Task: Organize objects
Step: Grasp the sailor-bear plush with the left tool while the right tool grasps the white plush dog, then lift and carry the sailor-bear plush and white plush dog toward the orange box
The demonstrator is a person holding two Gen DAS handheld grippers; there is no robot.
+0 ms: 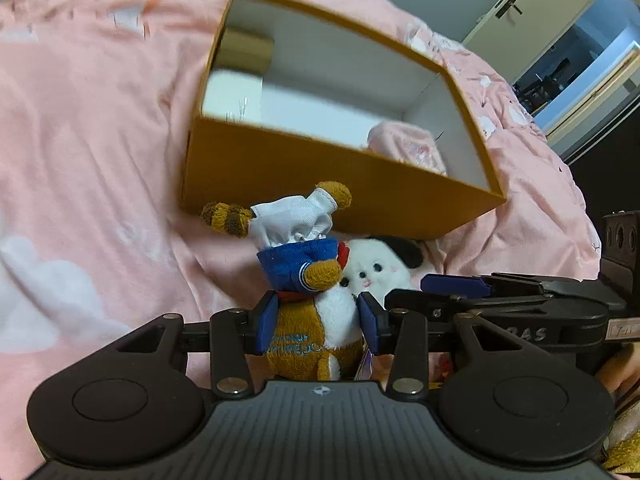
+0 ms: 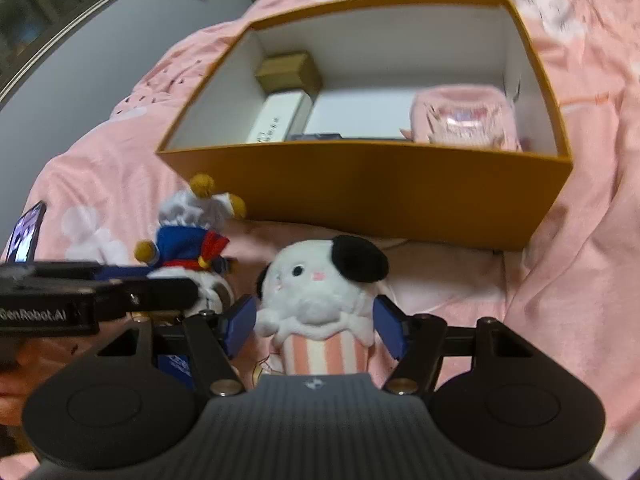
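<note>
My left gripper (image 1: 318, 322) is shut on a brown plush toy (image 1: 298, 260) in a blue top and white trousers. It hangs upside down, head between the blue pads, just in front of the orange box (image 1: 320, 176). A white plush toy (image 2: 316, 292) with black ears, sitting in a pink striped cup, rests on the pink bedspread (image 2: 580, 280) between the fingers of my right gripper (image 2: 316, 326). The pads stand close beside its fluffy sides without squeezing it. That toy (image 1: 372, 272) also shows behind the brown one, with a right gripper finger (image 1: 456, 284) alongside.
The open orange box (image 2: 380, 200) holds a pink fluffy item (image 2: 464, 120), a white carton (image 2: 276, 118) and a small gold carton (image 2: 290, 70). A phone (image 2: 24, 236) lies at the left edge. A door (image 1: 520, 12) stands beyond the bed.
</note>
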